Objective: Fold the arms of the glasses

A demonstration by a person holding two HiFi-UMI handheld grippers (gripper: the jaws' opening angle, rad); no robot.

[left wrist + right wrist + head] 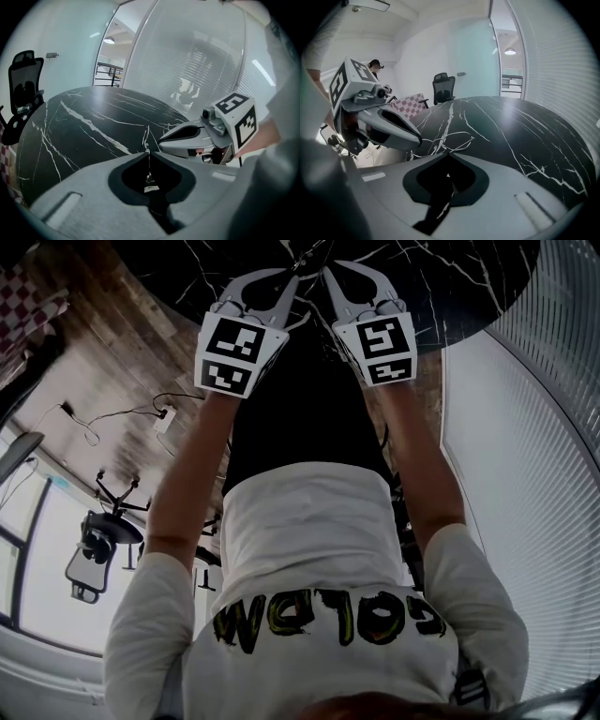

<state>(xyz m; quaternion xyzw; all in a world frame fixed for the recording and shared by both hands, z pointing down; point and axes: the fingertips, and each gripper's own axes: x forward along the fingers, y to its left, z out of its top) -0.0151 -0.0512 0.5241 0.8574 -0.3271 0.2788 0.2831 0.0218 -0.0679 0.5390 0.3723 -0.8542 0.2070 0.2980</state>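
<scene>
Thin pale wire-rimmed glasses (457,138) lie on the black marble table (525,136), hard to tell from its white veins. They sit just ahead of my right gripper (449,152), whose jaws are shut with nothing between them. My left gripper (420,138) reaches in from the left to the same spot. In its own view the left gripper (148,153) looks shut, and a thin pale line (148,136) rises from its tips; whether it pinches that line is unclear. From the head view both grippers (296,277) (325,274) point together over the table's near edge.
An office chair (443,86) and a checkered seat (410,105) stand beyond the table's far side, with a person (374,65) behind. A glass wall with blinds (201,61) runs along one side. Cables (122,413) trail on the wooden floor.
</scene>
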